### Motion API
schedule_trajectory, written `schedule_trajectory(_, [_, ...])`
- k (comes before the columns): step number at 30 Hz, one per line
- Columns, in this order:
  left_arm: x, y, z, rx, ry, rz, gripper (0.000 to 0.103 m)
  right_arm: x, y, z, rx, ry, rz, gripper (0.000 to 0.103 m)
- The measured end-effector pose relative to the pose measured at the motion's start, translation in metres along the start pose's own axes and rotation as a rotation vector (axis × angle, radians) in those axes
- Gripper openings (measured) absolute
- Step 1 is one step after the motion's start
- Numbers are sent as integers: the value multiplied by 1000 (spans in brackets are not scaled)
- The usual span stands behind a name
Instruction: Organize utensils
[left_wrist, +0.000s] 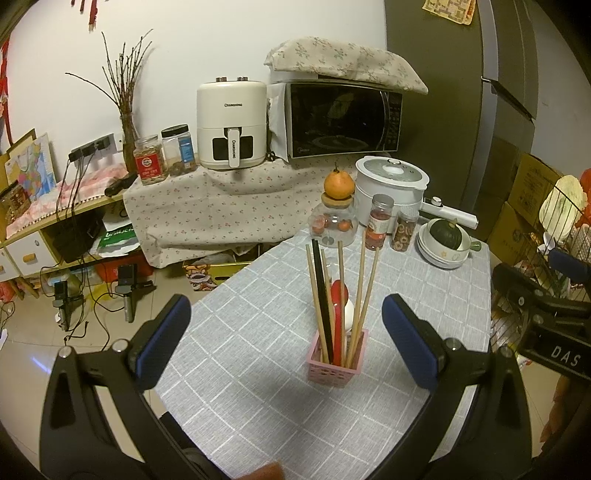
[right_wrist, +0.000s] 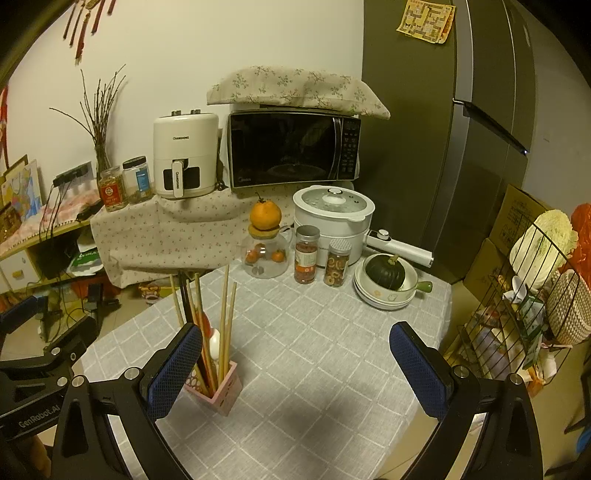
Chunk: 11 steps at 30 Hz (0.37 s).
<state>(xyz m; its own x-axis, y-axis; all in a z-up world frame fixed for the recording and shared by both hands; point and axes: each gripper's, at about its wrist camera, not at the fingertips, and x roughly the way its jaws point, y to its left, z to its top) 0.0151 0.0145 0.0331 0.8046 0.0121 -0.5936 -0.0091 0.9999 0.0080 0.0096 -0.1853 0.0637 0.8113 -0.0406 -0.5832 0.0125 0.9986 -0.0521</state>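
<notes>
My left gripper hangs wide open and empty above the checked tablecloth, its blue pads either side of the pink utensil holder just ahead; my right gripper is equally spread and holds nothing, with the holder beside its left finger. The wooden chopsticks, a black pair and a red spoon already stand in the holder, so I judge the sorting nearly done. Next I'd look for any stray utensil, though I see none on the table.

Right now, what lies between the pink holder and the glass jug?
Only bare checked tablecloth, seen in the left wrist view, between pink holder and glass jug.
</notes>
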Motion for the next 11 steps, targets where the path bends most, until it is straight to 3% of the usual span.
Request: schedule_trajectory(11, [3, -1, 0, 0, 11, -5, 103, 0, 0, -1, -2, 1, 1, 102])
